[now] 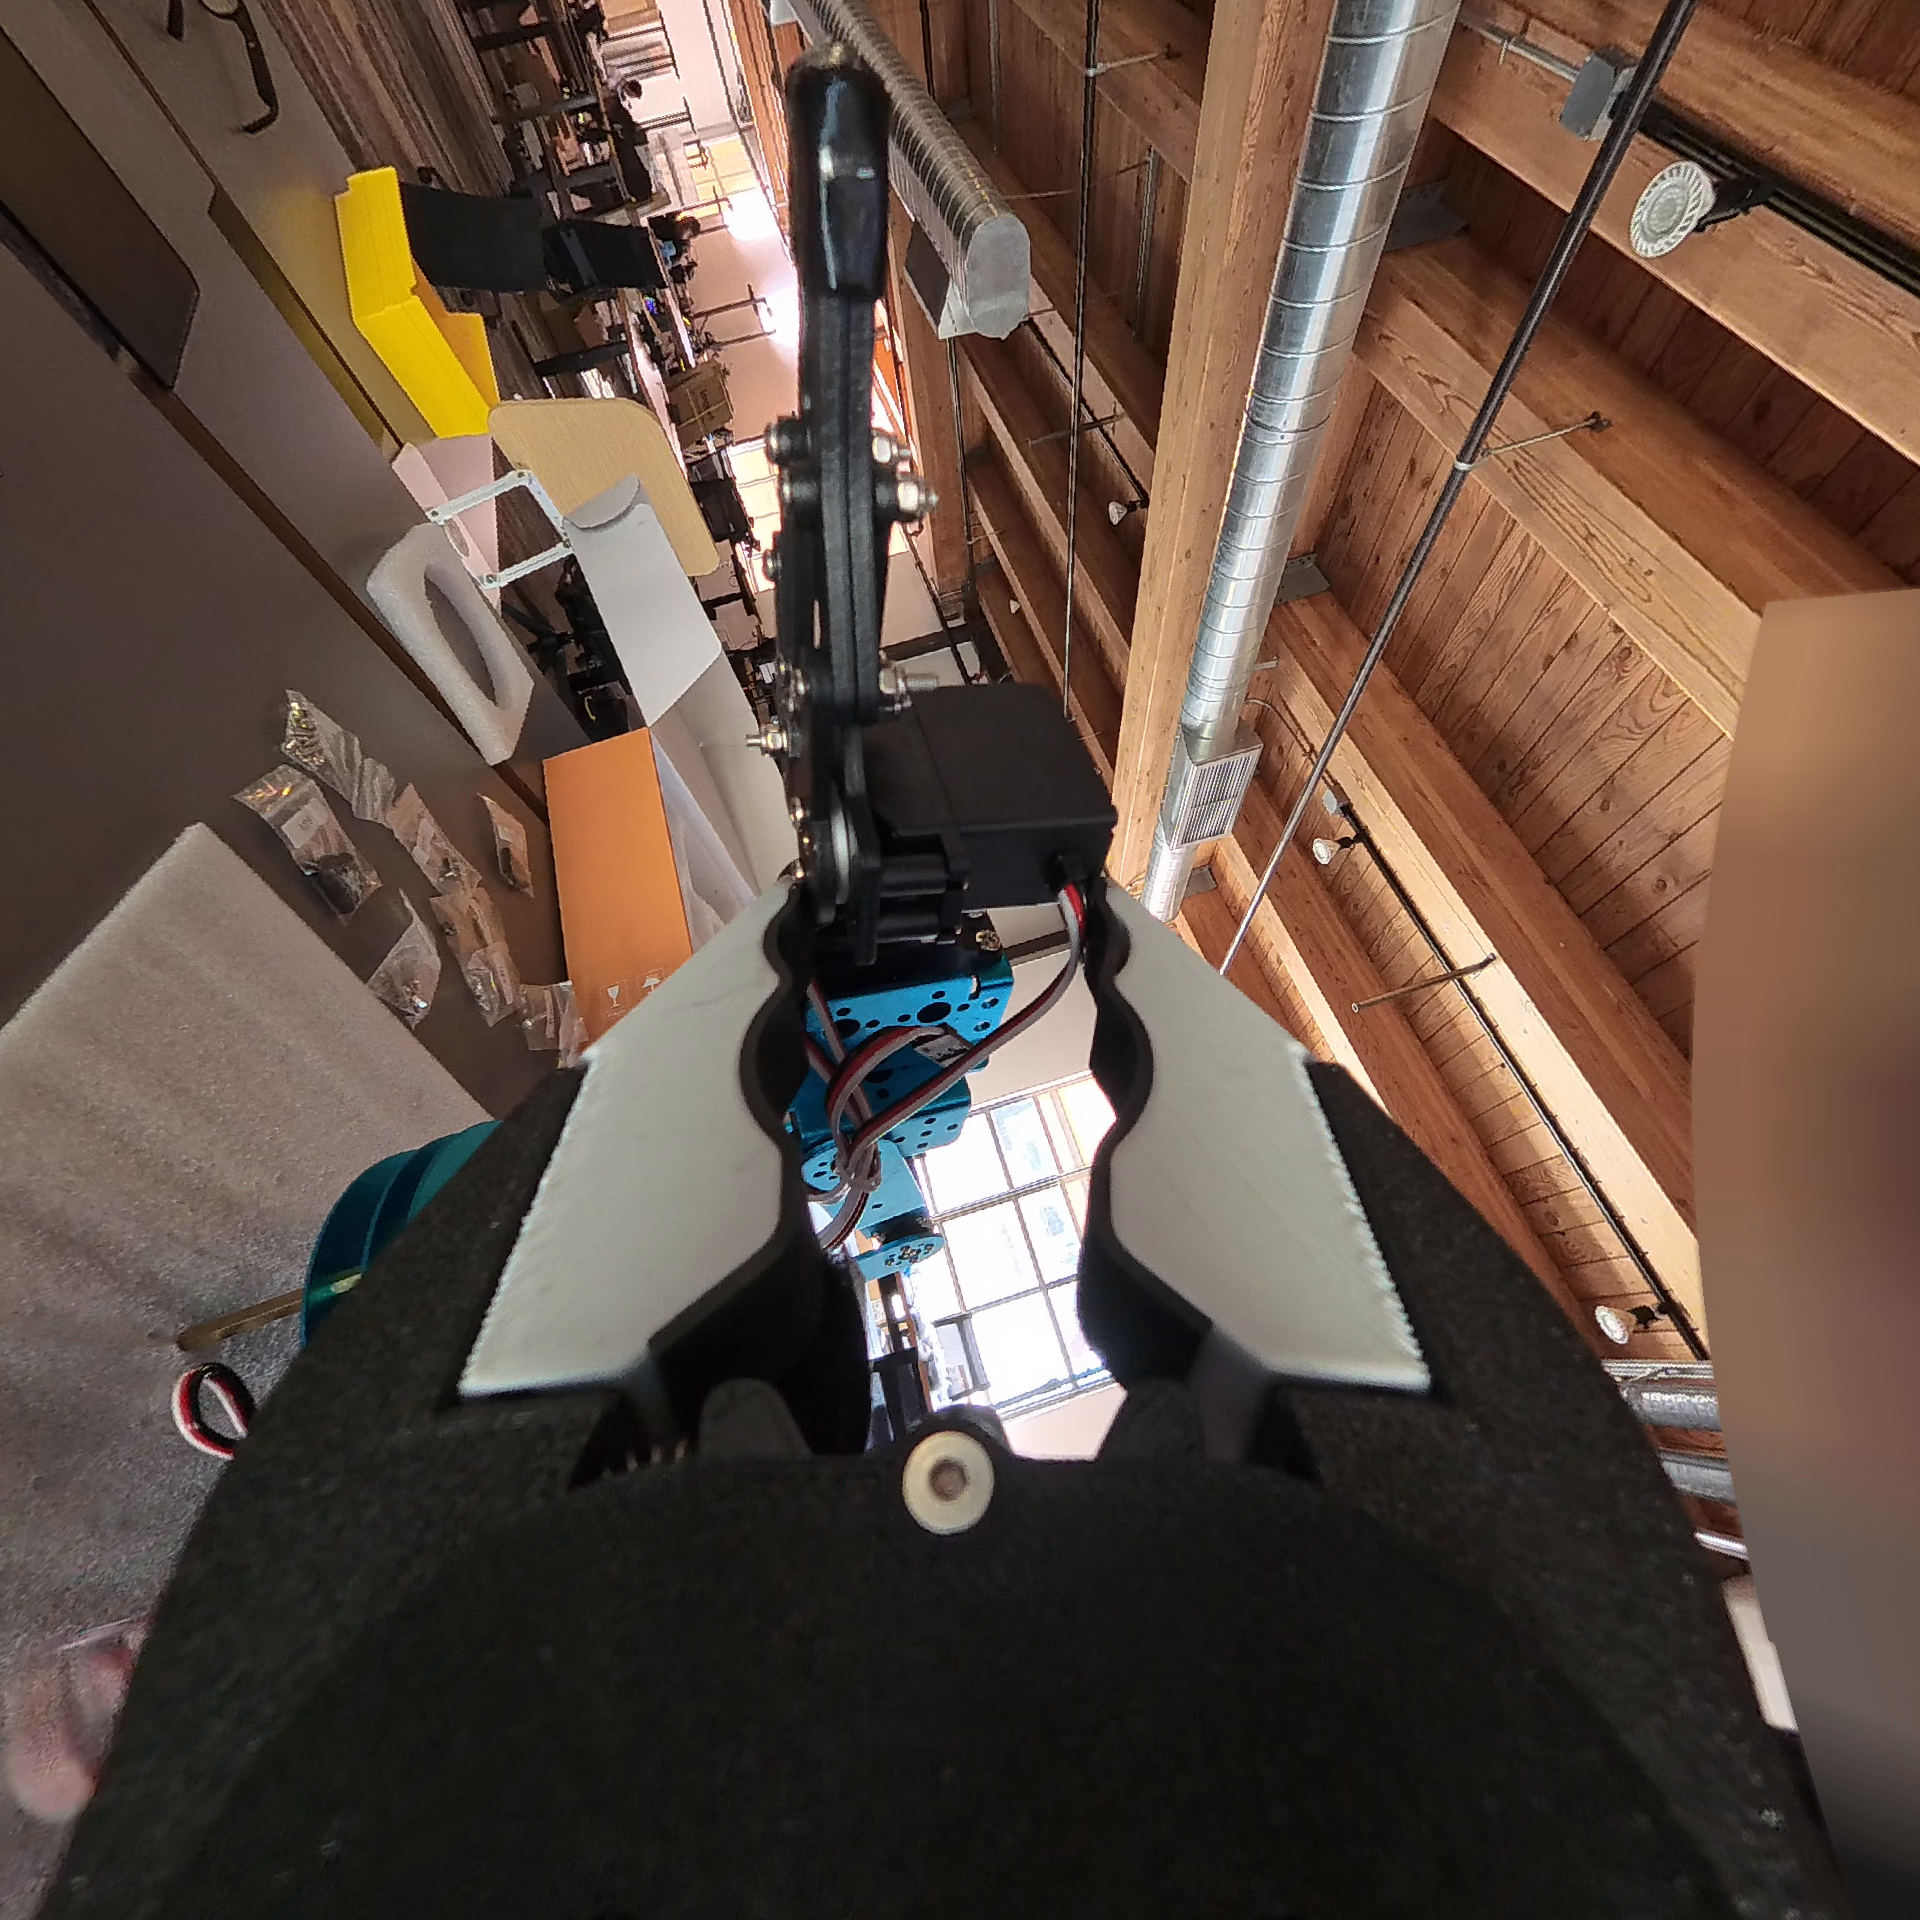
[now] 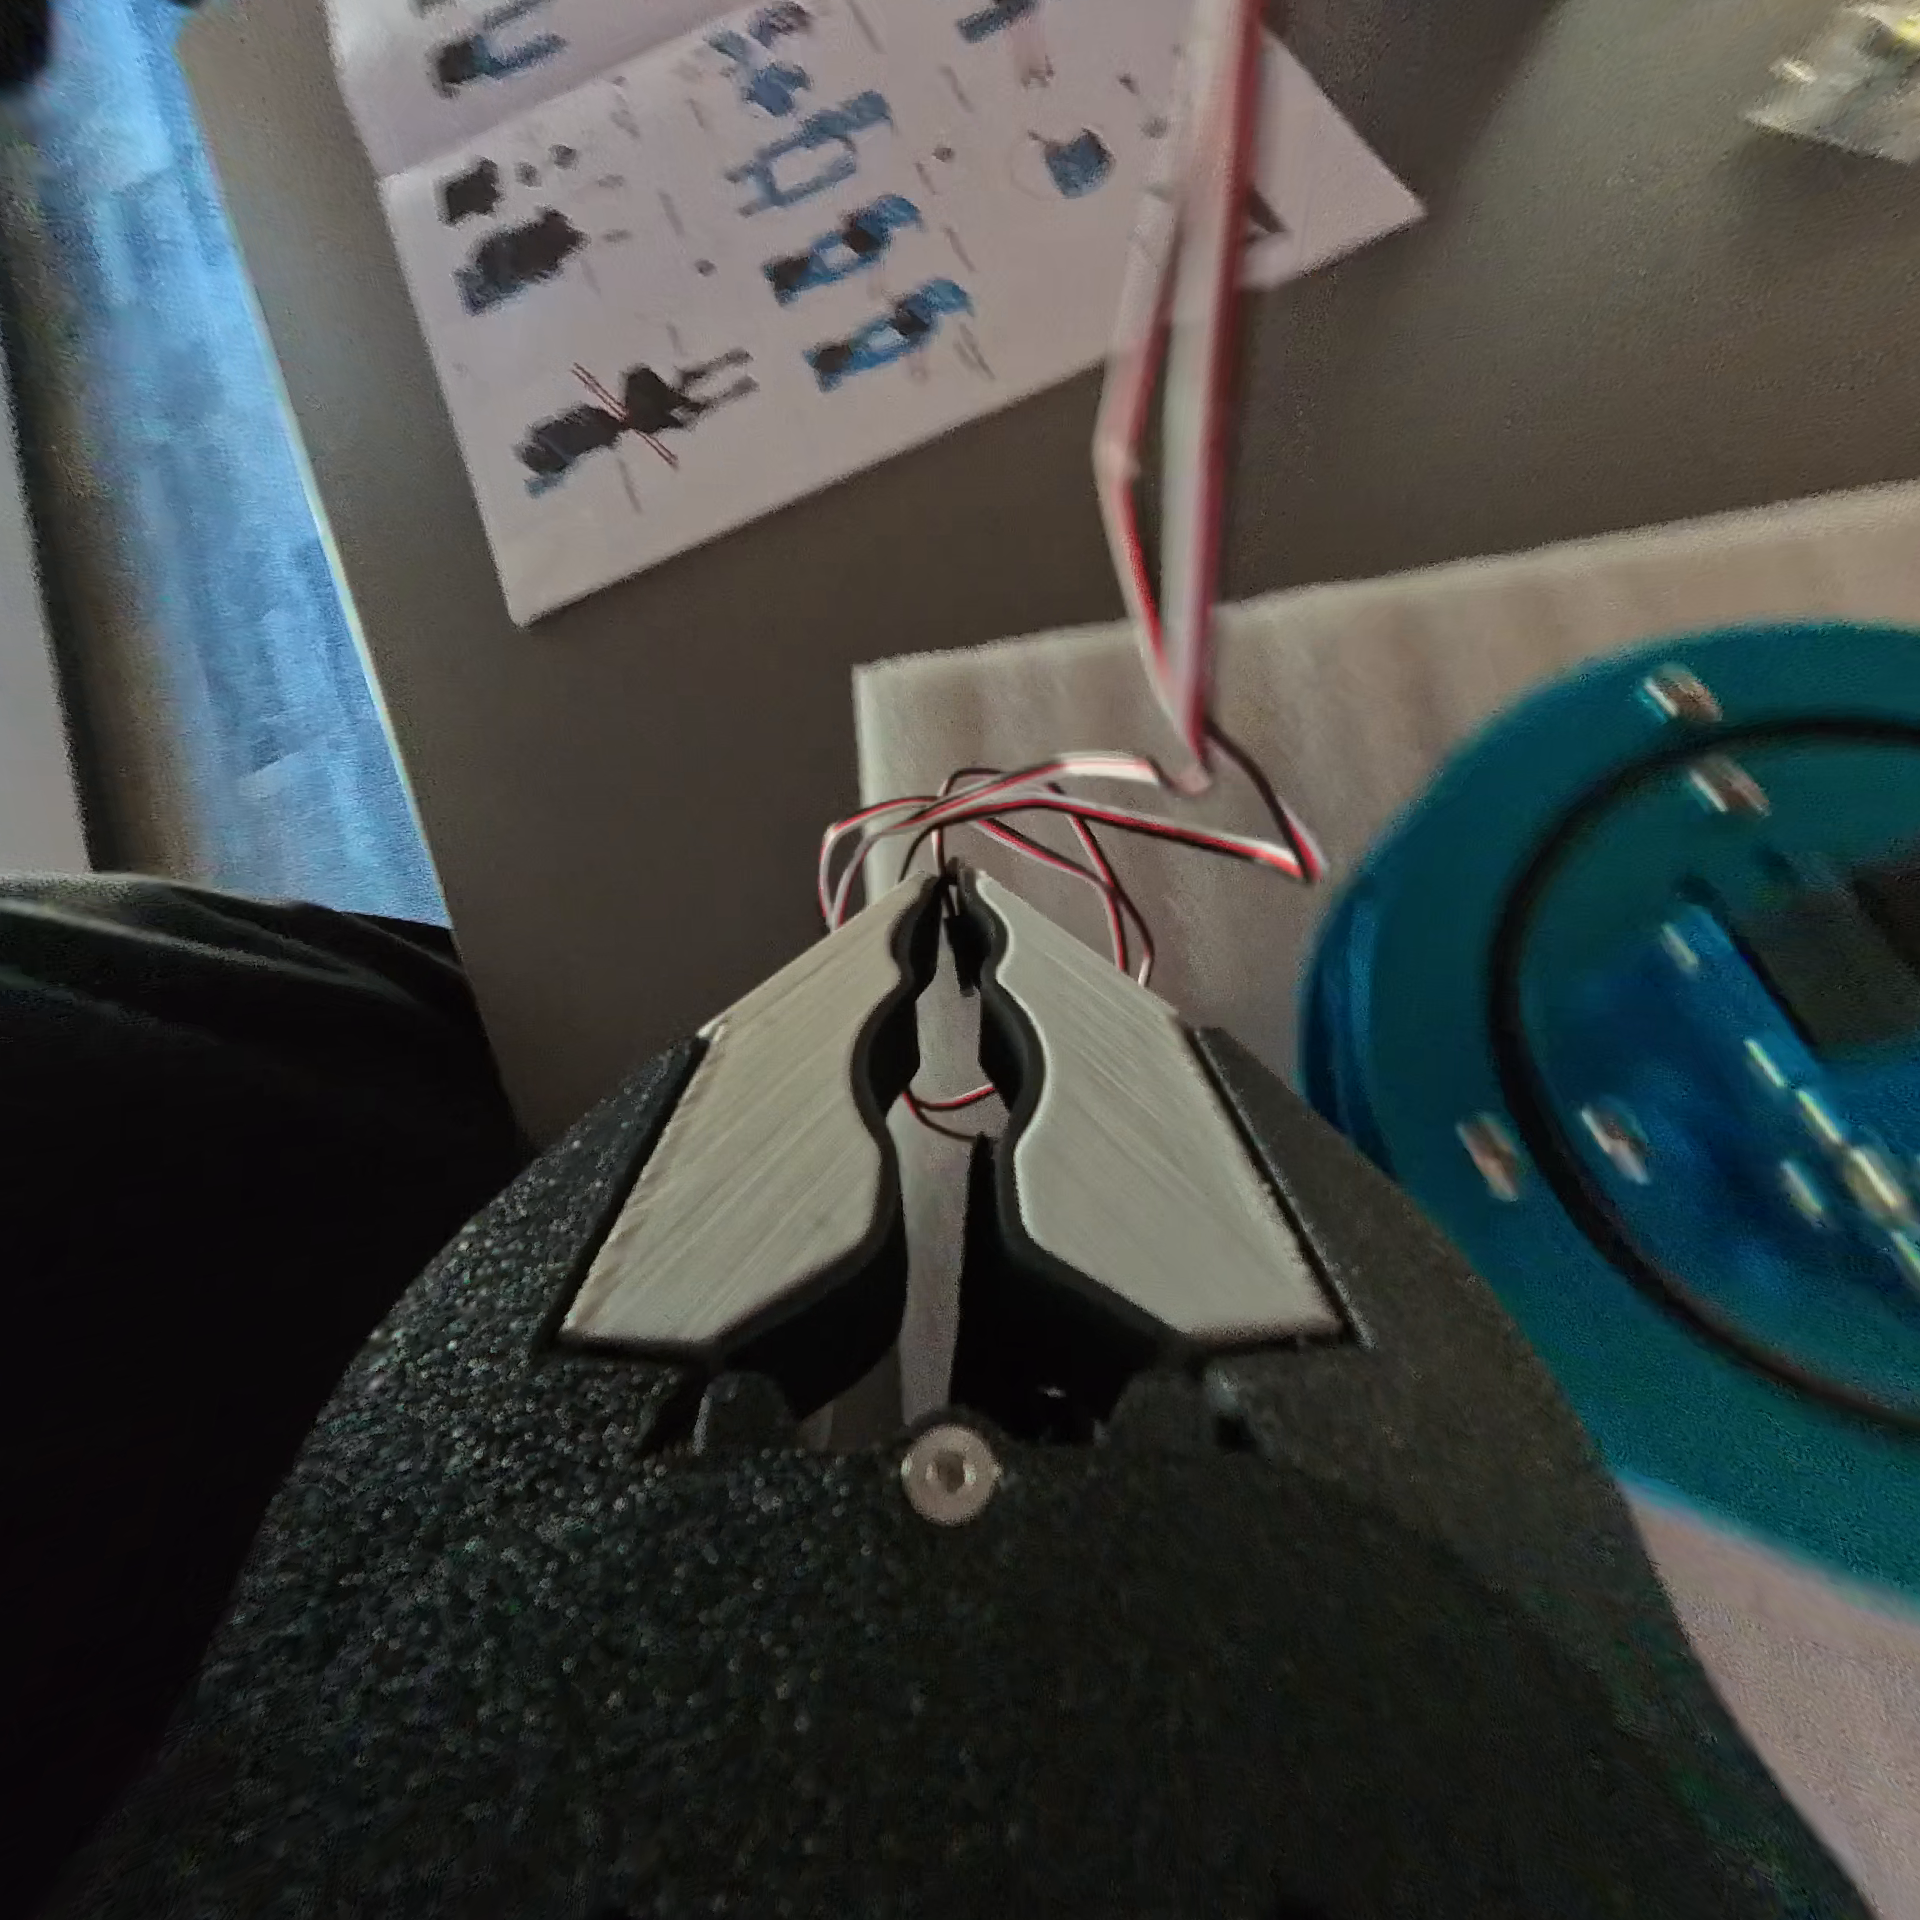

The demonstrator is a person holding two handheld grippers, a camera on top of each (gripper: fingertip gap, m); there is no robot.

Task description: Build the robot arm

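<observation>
In the left wrist view my left gripper (image 1: 945, 914) is shut on a small robot arm. Its fingers close on the blue metal brackets (image 1: 904, 1039) just below the black servo (image 1: 987, 790). The arm's black claw (image 1: 831, 416) points away from me towards the ceiling. Its blue round base (image 1: 364, 1226) shows beside my left finger. In the right wrist view my right gripper (image 2: 951, 894) is shut on a black plug (image 2: 961, 951) at the end of red-white-black servo wires (image 2: 1039, 810). The blue round base (image 2: 1558, 1039) is close on the right, blurred.
A white foam mat (image 2: 1455, 623) lies on the grey table under the wires. A printed sheet (image 2: 831, 260) lies beyond it. Small bags of parts (image 1: 416, 883), an orange box (image 1: 613, 883), a white foam block (image 1: 447, 634) and yellow bins (image 1: 405, 301) sit farther along the table. About 25 cm separates my left fingertips from my right.
</observation>
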